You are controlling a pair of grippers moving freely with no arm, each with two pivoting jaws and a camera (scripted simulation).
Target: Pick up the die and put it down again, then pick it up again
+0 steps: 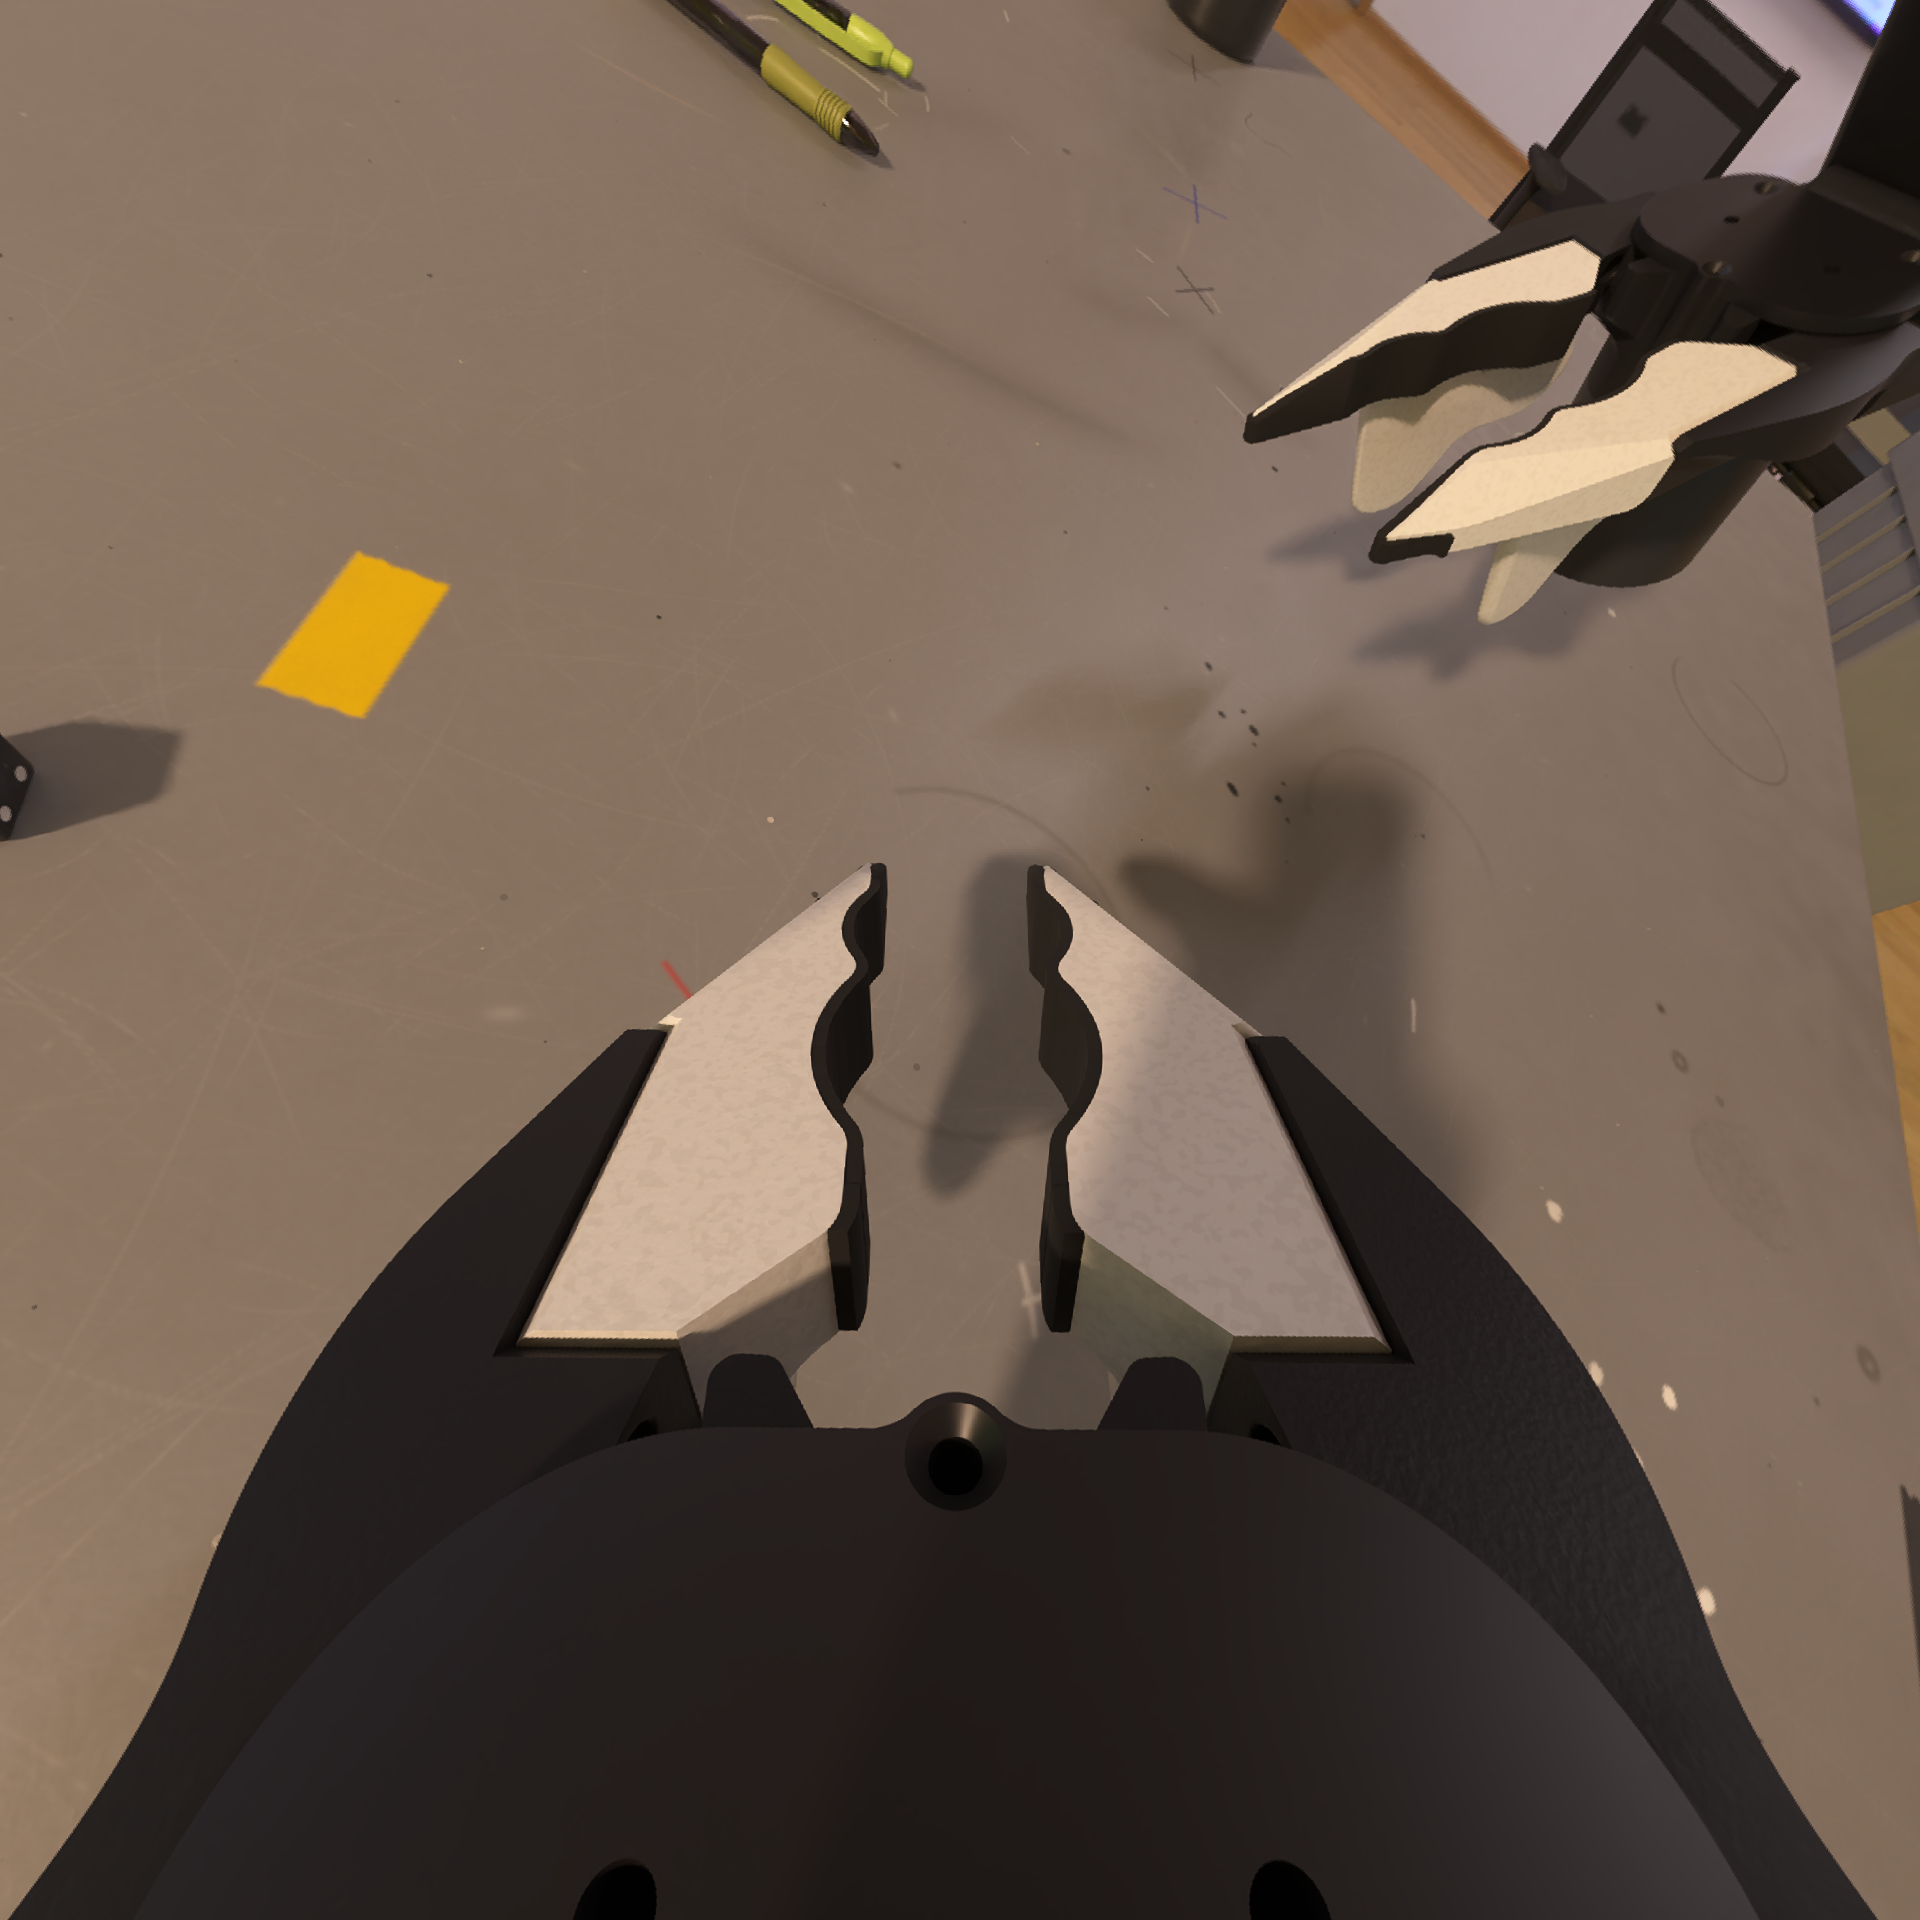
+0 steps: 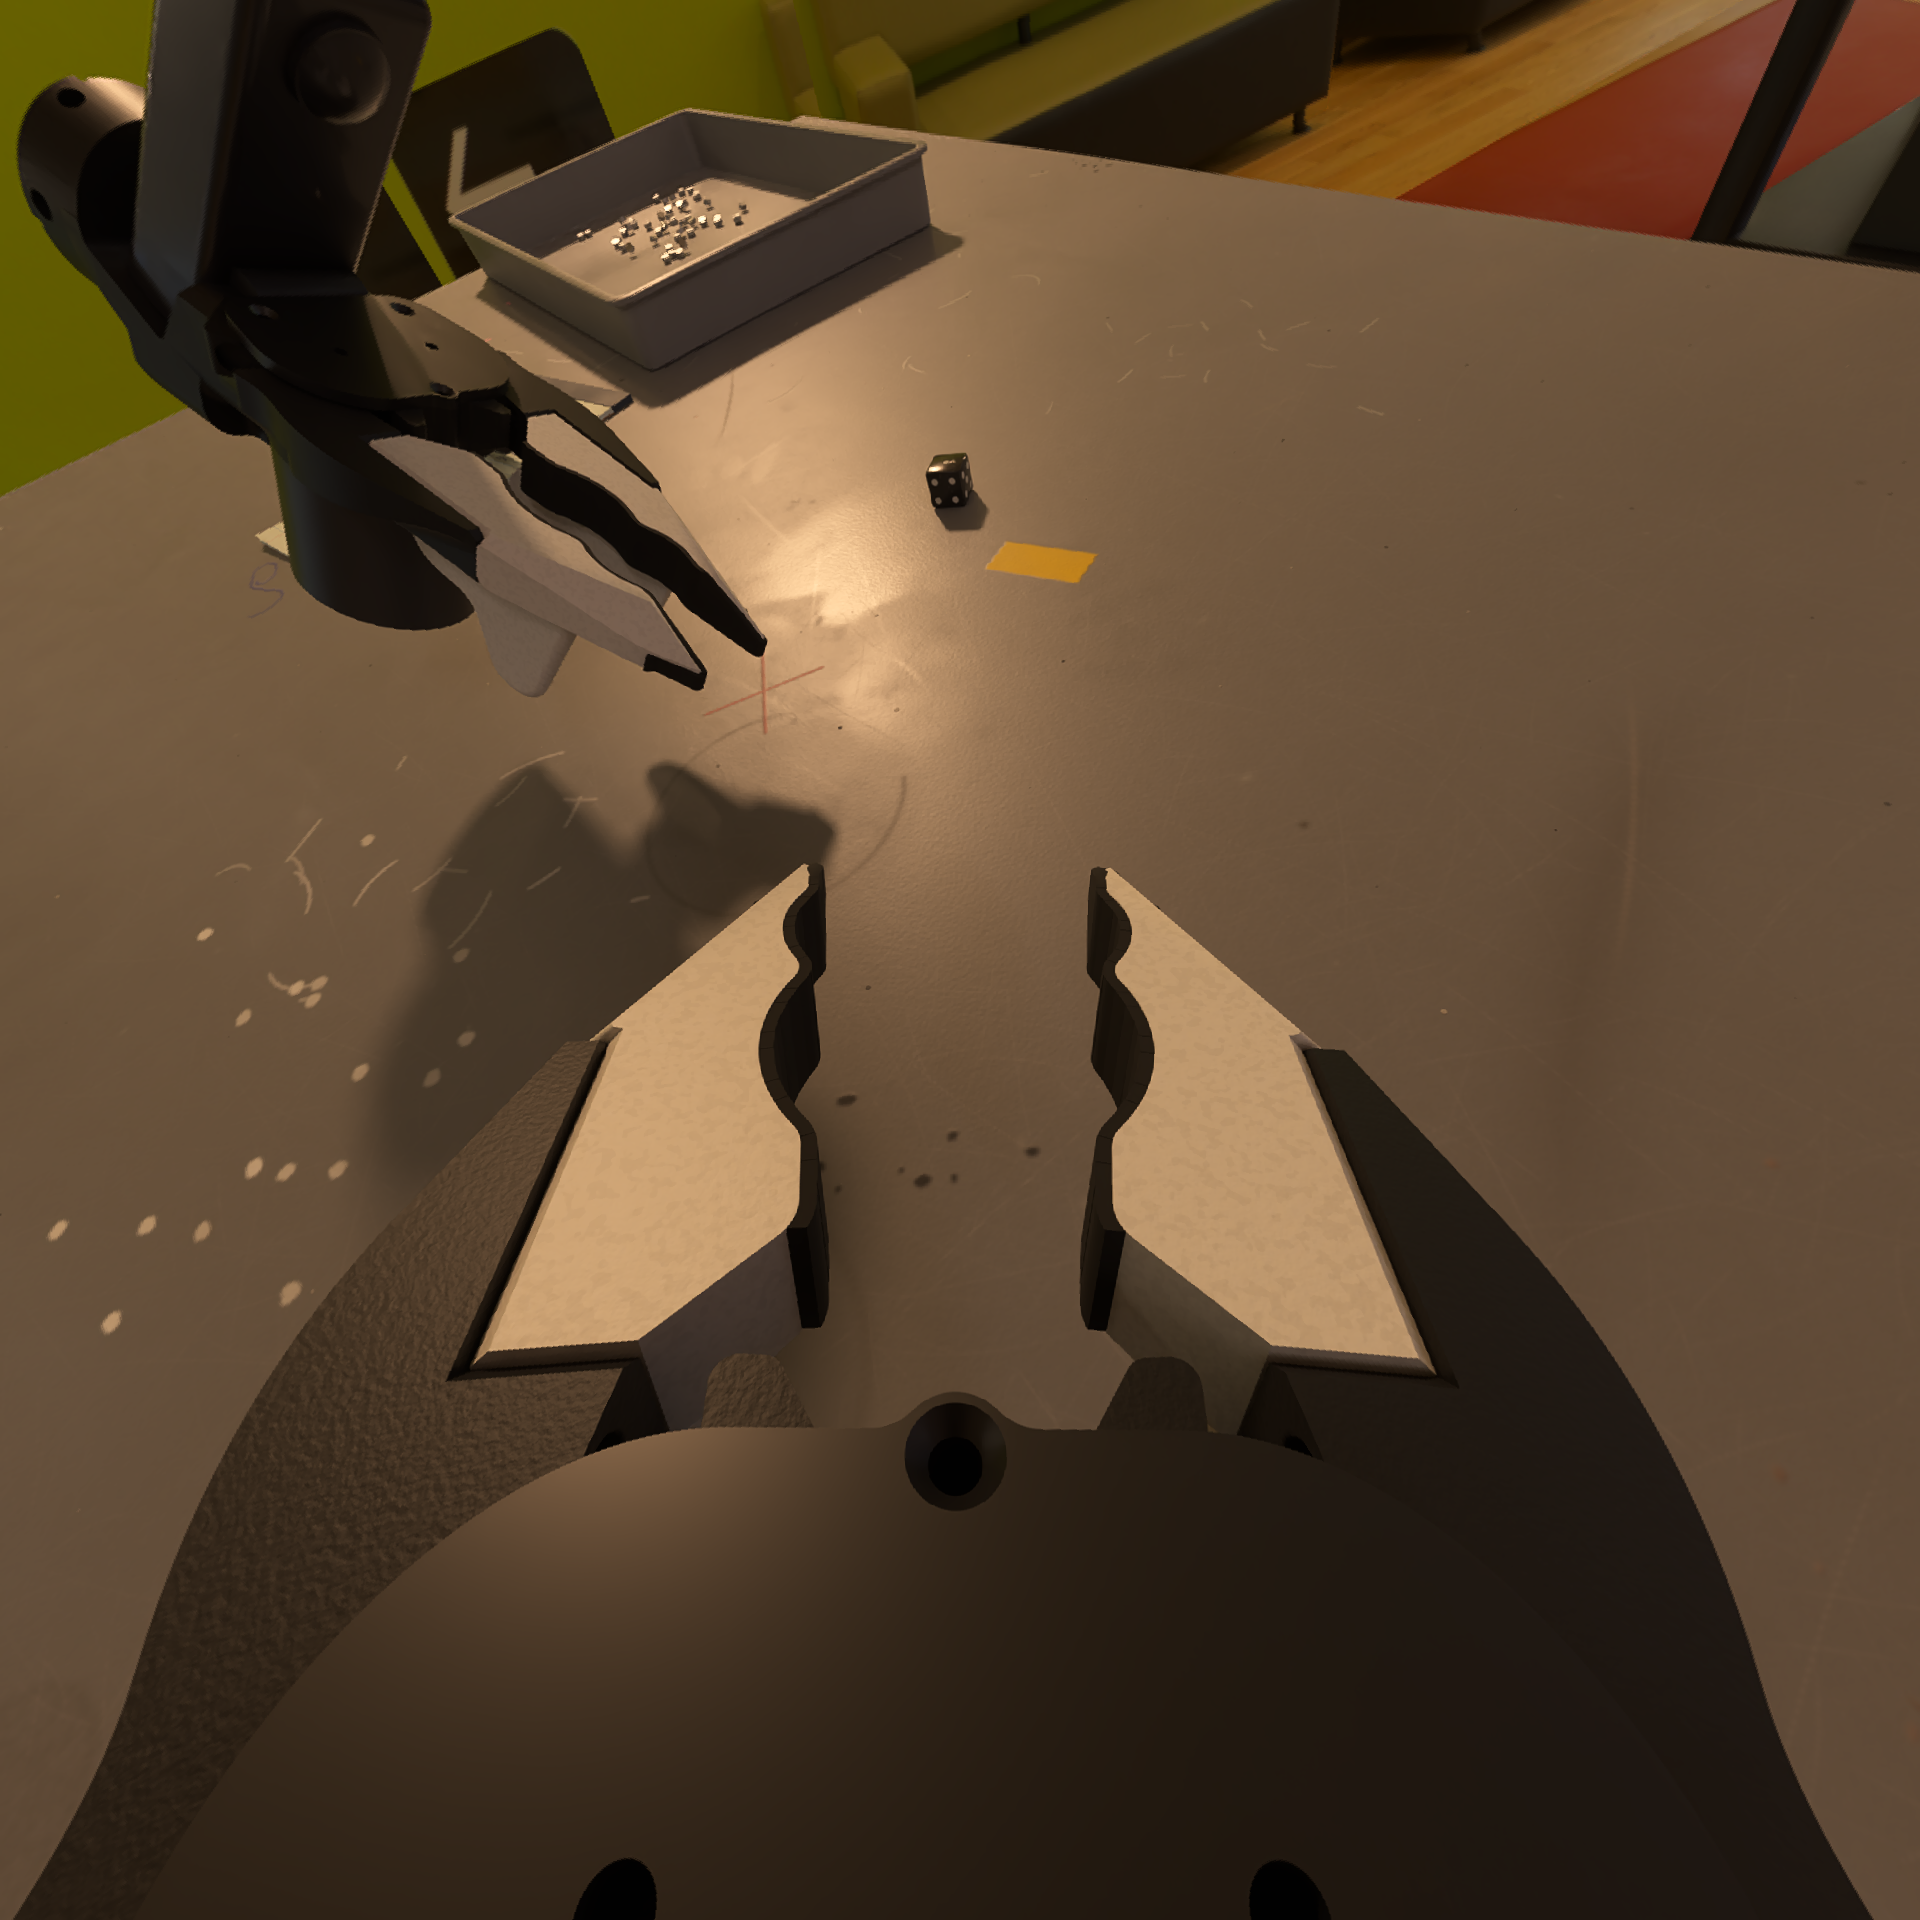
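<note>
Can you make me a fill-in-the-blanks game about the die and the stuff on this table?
1. The die is black with ____ dots.
2. The flat patch of tape beside the die is ____.
3. The small shiny bits lie inside the grey ____.
4. Both the left hand-held gripper and the right hand-held gripper hold ____.

Missing words: white; yellow; tray; nothing

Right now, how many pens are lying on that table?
2. A black-and-green pen and a yellow-green one lie side by side at the table's far edge; both are cut off, so more may be hidden.
</note>
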